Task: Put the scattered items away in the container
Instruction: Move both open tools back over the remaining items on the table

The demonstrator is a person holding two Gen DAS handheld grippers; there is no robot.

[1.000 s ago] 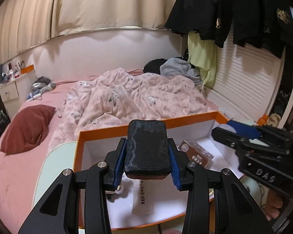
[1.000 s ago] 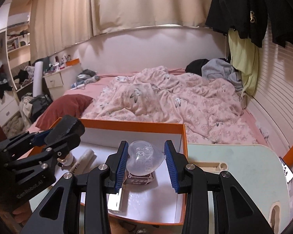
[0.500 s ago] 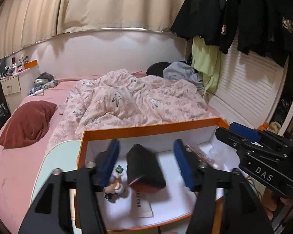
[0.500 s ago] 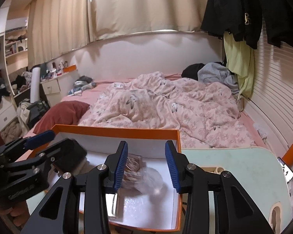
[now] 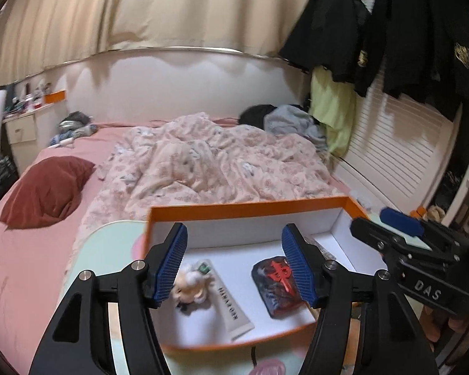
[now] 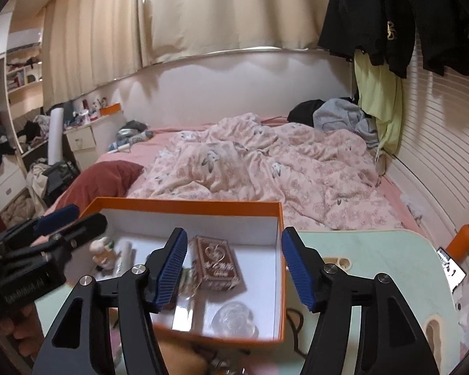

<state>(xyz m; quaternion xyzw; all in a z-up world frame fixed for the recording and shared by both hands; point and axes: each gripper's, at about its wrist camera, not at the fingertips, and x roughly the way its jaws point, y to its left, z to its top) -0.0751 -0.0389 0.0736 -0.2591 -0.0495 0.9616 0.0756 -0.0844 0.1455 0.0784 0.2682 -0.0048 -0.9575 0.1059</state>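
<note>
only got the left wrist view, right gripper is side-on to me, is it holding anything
observer: no, the right gripper has its jaws opening and nothing is gripped between its blue pads.
operator: what's in the box corner under it
observer: a clear rounded plastic piece lies in the near corner of the orange-rimmed white box.
operator: anything beside that
observer: a brown card pack with a heart print lies flat just beyond it.
operator: anything outside the box on that side
observer: what looks like a phone lies at the right edge of the pale green table.
</note>
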